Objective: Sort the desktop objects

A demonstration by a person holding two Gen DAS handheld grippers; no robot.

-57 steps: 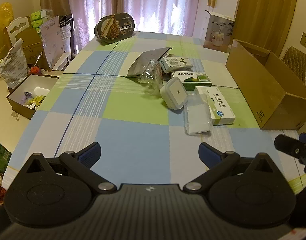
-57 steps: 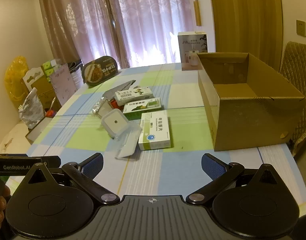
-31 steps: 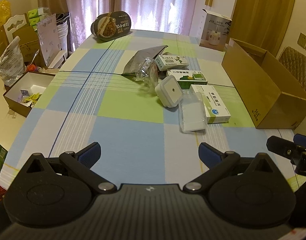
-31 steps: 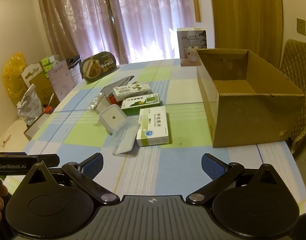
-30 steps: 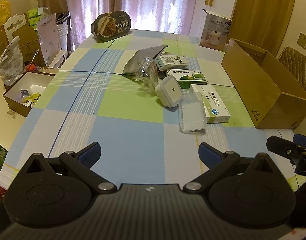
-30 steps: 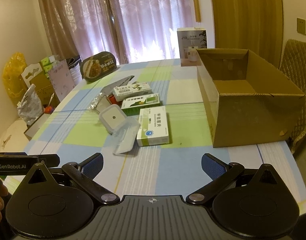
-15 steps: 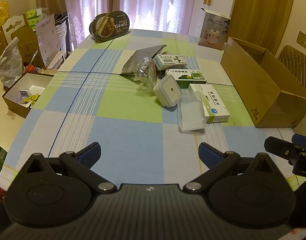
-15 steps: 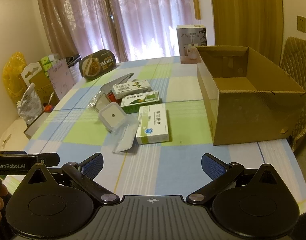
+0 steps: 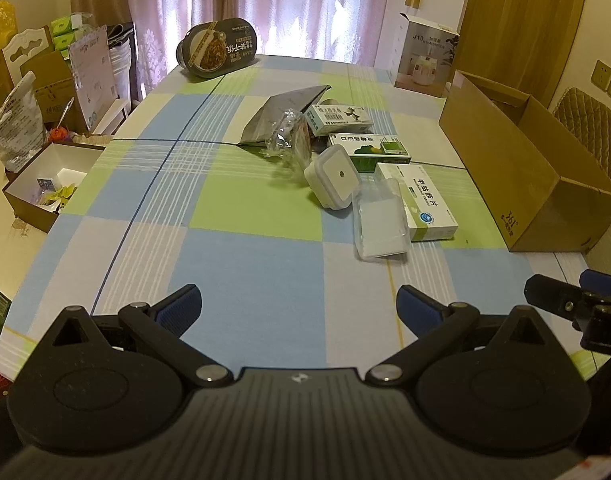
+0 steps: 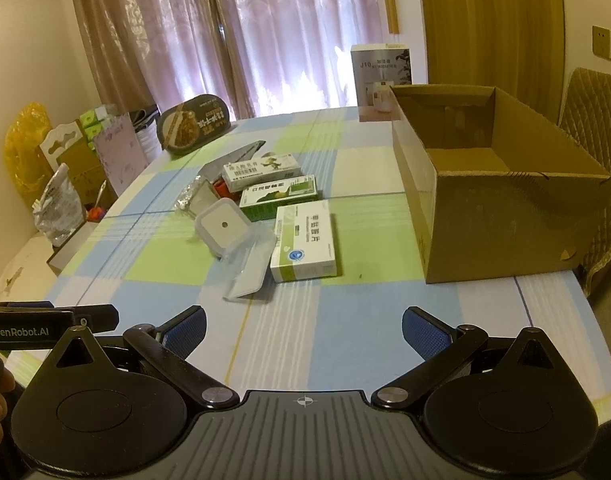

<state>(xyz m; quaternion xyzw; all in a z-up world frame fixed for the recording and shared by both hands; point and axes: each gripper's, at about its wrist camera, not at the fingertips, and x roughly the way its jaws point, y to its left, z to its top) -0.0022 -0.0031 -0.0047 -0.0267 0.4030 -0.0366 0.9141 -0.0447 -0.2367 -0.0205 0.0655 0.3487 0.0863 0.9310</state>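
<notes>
A cluster of items lies mid-table: a white-and-green medicine box (image 9: 425,204) (image 10: 305,242), a clear plastic case (image 9: 381,220) (image 10: 249,268), a square white container (image 9: 332,178) (image 10: 223,227), a green box (image 9: 369,150) (image 10: 281,196), another white box (image 9: 339,117) (image 10: 259,170) and a grey pouch (image 9: 283,114). An open cardboard box (image 9: 517,168) (image 10: 501,192) stands to their right. My left gripper (image 9: 299,306) is open and holds nothing, well short of the cluster. My right gripper (image 10: 303,330) is likewise open, above the near table edge.
A checked cloth (image 9: 241,208) covers the table. A dark oval food tub (image 9: 217,48) and a humidifier carton (image 9: 423,60) stand at the far end. Boxes and bags (image 9: 45,184) sit on the floor to the left. A chair (image 10: 597,120) is on the right.
Both views have drifted slightly; the cluster sits a little farther off and lower in frame. Neither gripper has changed its opening, and no object on the table has moved.
</notes>
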